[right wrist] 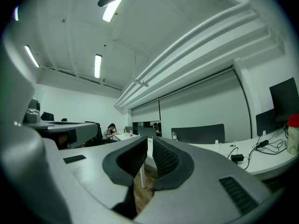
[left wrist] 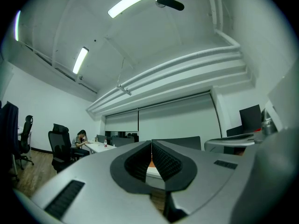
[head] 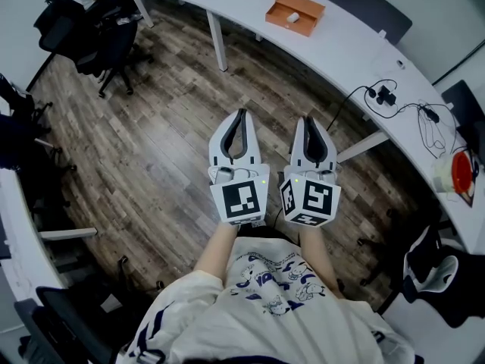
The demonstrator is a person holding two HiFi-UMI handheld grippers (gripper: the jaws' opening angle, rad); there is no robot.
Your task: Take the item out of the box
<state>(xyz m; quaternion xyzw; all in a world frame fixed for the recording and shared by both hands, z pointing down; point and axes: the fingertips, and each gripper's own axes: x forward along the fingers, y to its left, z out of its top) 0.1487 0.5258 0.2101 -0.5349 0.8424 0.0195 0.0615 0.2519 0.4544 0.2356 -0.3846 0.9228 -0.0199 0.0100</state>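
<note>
Head view: the left tool (head: 242,113) and right tool (head: 309,120) are held side by side in front of the person, over bare floor (head: 151,150). Both point toward the curved white table (head: 341,48). The orange box (head: 295,13) lies open on that table, well apart from both tools, with a small white item (head: 293,18) inside it. In the left gripper view the left tool's jaws are pressed together with nothing between them. The right gripper view shows the same for the right tool: ribbed pads meeting at the tips, empty.

The task looks barely begun, with the whole reach to the box yet to come.

The main risk, as I judge it, is arriving with the jaws closed. The tips would then push the item or the box instead of gripping. The box looks light and shallow, so a nudge on its rim could slide or tip it. The item is small, so an off-centre pinch may let it slip back in. With no second tool steadying the box, it might lift along with the item.
</note>
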